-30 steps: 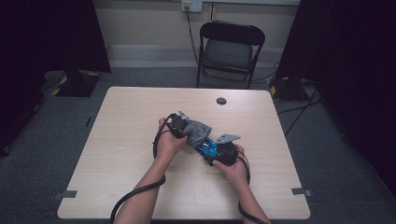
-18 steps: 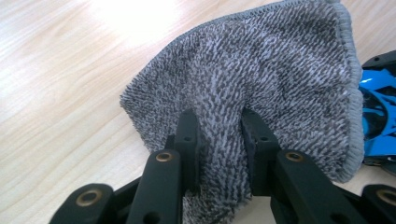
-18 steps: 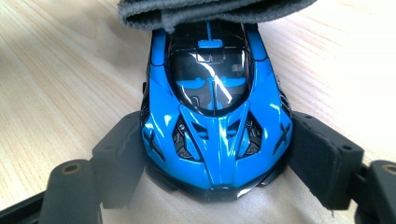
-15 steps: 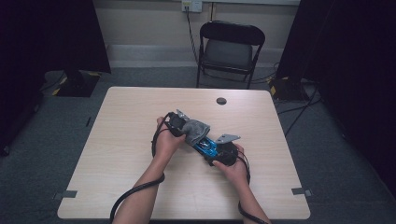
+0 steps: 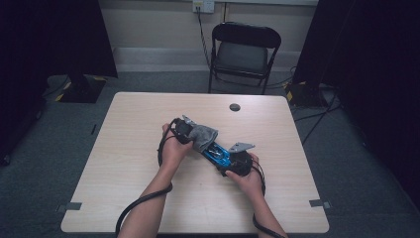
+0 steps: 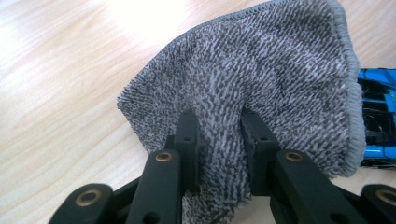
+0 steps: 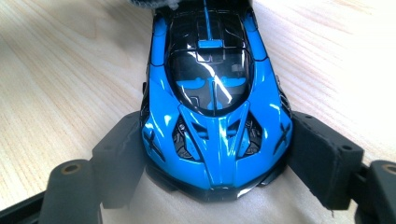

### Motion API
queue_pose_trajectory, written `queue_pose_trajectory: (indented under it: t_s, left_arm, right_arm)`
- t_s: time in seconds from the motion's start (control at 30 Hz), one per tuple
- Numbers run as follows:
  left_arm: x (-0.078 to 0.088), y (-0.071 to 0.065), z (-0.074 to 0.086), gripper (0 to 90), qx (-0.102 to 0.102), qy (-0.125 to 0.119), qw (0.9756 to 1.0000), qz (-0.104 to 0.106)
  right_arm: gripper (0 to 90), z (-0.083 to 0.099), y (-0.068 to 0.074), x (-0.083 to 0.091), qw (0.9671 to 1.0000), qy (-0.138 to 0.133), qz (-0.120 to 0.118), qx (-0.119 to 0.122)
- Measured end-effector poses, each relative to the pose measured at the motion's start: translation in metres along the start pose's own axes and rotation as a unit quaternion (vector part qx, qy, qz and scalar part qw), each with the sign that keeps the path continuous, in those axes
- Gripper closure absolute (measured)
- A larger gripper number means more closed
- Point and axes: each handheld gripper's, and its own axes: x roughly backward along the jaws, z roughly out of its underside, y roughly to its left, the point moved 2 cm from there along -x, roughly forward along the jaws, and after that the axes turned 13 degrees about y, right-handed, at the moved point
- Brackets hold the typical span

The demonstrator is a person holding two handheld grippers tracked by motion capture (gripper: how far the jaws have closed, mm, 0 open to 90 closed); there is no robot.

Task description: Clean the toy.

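Here the left gripper (image 6: 217,140) pinches a fold of the grey cloth (image 6: 261,79), which lies over one end of the blue toy car (image 7: 215,102). The right gripper (image 7: 217,154) clamps the car's sides near the middle of the table (image 5: 129,148).

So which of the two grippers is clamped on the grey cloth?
The left gripper, pinching a fold of the grey cloth between nearly closed jaws. The right gripper instead grips the blue toy car by its sides, jaws wide apart.
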Motion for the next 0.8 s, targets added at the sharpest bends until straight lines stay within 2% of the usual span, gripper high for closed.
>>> queue_pose_trajectory:
  t_s: [0.2, 0.53, 0.8]
  left_arm:
    - [0.000, 0.007, 0.004, 71.5, -0.001, 0.001, 1.0000, -0.008]
    - [0.001, 0.028, 0.021, 71.5, 0.025, 0.012, 0.9994, -0.019]
    - [0.013, 0.038, 0.031, 71.5, 0.021, 0.010, 0.9995, -0.022]
  right_arm:
    - [23.5, 0.000, 0.000, 0.000, 1.0000, 0.000, 0.000, 0.000]
    - [23.5, 0.000, 0.000, 0.000, 1.0000, 0.000, 0.000, 0.000]
    - [23.5, 0.000, 0.000, 0.000, 1.0000, 0.000, 0.000, 0.000]
